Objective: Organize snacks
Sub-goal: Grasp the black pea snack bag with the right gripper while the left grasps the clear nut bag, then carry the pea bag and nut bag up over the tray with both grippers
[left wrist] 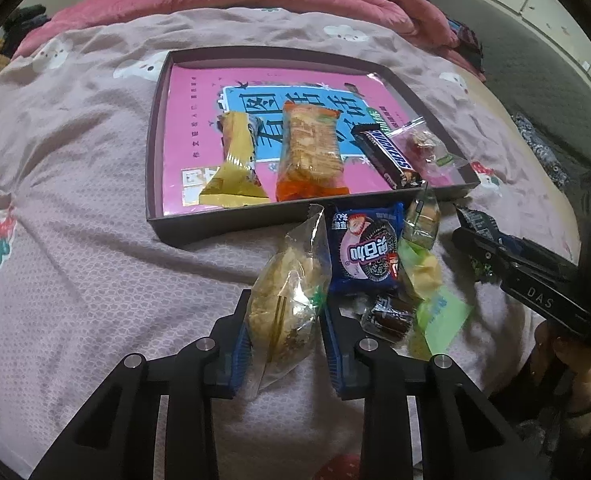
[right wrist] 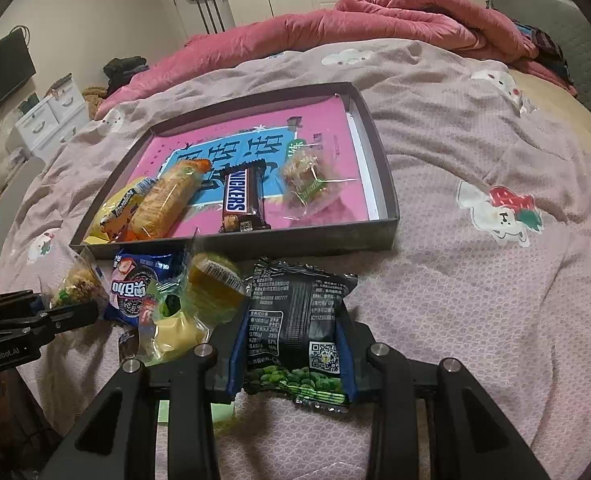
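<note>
A dark tray with a pink liner lies on the bed. It holds a yellow packet, an orange cracker pack, a Snickers bar and a clear candy bag. My left gripper is shut on a clear-wrapped pastry in front of the tray. My right gripper is shut on a black pea snack bag. Between them lie a blue cookie pack, a yellow-green packet and a small dark candy.
A pink quilt is piled at the far side of the bed. The lilac blanket with cartoon prints covers the rest. White drawers stand at the left, wardrobes behind.
</note>
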Action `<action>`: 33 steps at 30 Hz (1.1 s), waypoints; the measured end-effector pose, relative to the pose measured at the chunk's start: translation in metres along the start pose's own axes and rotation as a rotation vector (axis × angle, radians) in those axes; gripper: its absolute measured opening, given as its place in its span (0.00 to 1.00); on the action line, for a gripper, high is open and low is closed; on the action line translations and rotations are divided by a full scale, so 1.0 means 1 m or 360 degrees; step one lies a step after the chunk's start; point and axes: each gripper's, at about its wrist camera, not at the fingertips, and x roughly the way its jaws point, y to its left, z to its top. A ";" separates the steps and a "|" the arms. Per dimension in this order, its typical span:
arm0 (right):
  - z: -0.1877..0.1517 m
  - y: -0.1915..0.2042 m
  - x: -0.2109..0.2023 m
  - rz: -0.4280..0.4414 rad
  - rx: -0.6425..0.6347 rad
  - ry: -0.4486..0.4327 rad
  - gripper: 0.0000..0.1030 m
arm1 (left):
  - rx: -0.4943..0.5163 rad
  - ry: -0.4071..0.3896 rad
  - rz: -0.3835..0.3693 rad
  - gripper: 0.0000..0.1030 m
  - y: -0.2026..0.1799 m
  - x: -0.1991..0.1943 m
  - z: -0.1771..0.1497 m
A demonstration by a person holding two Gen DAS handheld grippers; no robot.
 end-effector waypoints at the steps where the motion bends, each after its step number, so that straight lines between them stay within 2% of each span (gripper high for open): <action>1: 0.000 0.001 -0.001 -0.0002 -0.0001 -0.0002 0.36 | -0.0010 0.0003 -0.0008 0.32 0.002 0.000 0.000; 19: 0.007 0.004 -0.028 0.0110 0.0000 -0.0206 0.36 | -0.0057 -0.0118 -0.0028 0.29 0.002 -0.031 0.010; 33: 0.016 0.010 -0.042 0.0172 -0.0019 -0.0302 0.36 | -0.0109 -0.0216 -0.0038 0.28 0.005 -0.051 0.025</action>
